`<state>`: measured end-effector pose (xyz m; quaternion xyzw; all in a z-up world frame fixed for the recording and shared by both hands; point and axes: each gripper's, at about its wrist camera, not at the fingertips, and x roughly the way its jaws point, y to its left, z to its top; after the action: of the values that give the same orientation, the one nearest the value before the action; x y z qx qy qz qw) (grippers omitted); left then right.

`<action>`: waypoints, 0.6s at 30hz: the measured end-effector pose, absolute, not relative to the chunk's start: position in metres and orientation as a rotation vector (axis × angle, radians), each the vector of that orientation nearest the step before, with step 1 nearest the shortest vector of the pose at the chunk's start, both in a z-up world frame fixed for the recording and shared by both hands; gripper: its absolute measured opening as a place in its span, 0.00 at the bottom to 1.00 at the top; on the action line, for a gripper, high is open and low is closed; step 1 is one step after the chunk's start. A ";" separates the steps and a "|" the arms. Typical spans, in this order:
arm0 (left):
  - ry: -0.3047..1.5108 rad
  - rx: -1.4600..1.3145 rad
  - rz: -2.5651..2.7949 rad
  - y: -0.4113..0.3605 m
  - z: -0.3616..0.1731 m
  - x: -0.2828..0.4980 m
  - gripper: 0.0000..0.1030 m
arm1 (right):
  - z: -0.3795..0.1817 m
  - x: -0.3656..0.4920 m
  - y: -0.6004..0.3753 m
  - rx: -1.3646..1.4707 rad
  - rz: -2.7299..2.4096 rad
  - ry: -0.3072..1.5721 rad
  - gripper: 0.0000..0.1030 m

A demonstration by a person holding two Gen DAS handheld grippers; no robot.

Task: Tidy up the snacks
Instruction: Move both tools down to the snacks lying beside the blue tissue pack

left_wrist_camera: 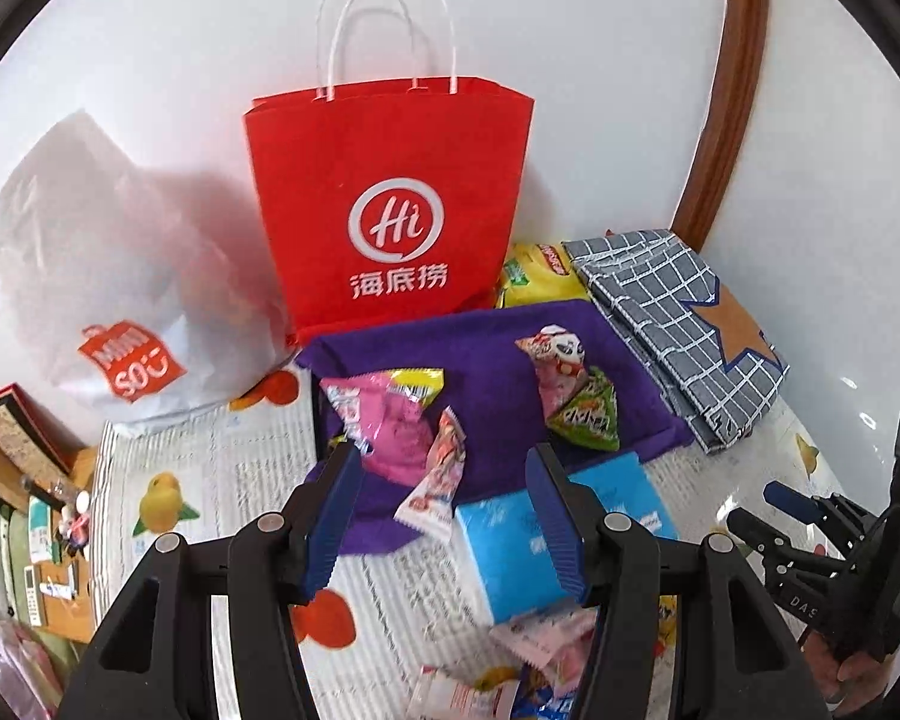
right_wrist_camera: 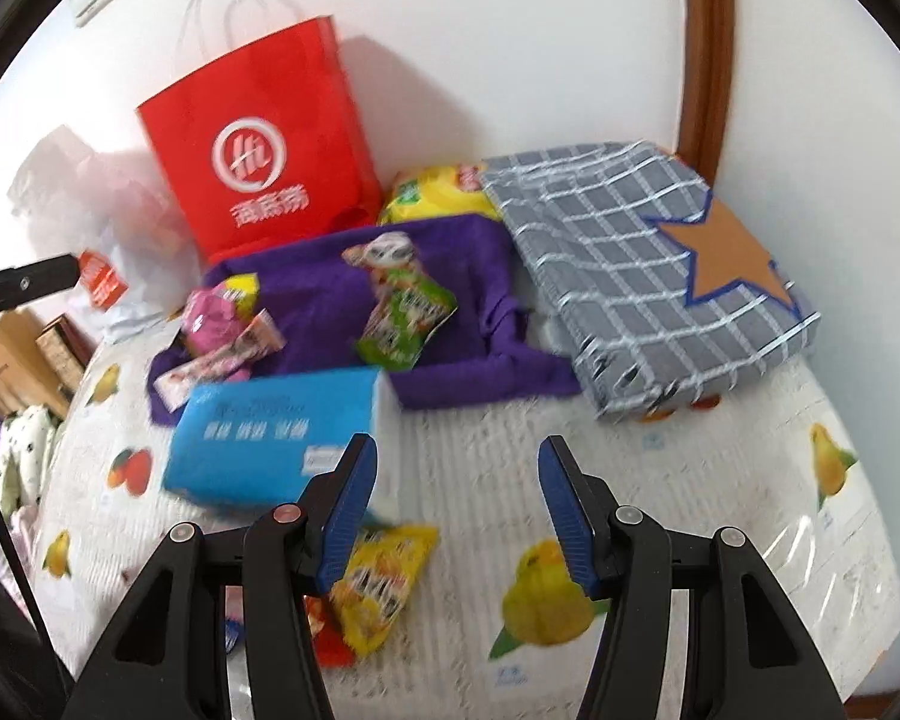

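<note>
I see both jaws spread and empty. My left gripper (left_wrist_camera: 444, 516) hangs over the blue rectangular tissue pack (left_wrist_camera: 510, 552); beyond, mid-frame, foil snack packets (left_wrist_camera: 390, 420) lie on the purple cloth (left_wrist_camera: 492, 396). My right gripper (right_wrist_camera: 456, 516) hovers over the fruit-print bed cover (right_wrist_camera: 480, 450), a yellow snack packet (right_wrist_camera: 384, 582) at lower left.

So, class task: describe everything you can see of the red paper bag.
The red paper bag stands upright against the white wall, its mouth open at the top. It looks like stiff matte paper, with two white twisted-cord handles standing up. The front carries a white circular "Hi" logo above white Chinese characters. Its base meets the purple cloth; a white plastic bag sits on one side, a yellow packet on the other.
</note>
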<state>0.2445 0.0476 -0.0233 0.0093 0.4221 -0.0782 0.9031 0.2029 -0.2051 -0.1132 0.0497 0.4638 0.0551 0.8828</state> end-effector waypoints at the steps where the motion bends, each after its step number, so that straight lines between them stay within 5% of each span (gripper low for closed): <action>1: 0.874 0.014 -0.158 0.050 -0.024 0.241 0.53 | -0.115 0.199 -0.203 0.094 0.109 0.967 0.55; 18: 0.991 -0.124 -0.022 0.121 -0.092 0.194 0.53 | -0.121 0.169 -0.181 0.147 0.202 0.964 0.70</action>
<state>0.1944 0.1207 -0.0924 -0.0596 0.4750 -0.0104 0.8779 0.1685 -0.1809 -0.1215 0.0705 0.4622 0.0966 0.8787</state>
